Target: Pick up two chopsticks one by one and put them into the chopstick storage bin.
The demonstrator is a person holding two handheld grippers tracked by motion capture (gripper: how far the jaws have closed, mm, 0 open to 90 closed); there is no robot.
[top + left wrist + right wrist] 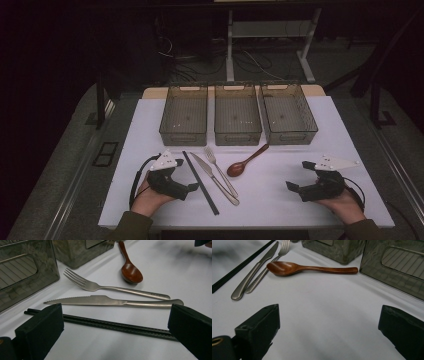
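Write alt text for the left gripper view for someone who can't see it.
The left claw, jaws wide open, faces black chopsticks on a white table. Beyond lie a steel knife, a fork and a brown wooden spoon, with translucent bins behind.

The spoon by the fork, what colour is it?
Reddish-brown wood, best seen in the right gripper view: spoon.

A lab test bench, as I saw it.
Cables [190, 62] trailed over bare floor behind my white table [150, 130], beside a desk frame [230, 45].
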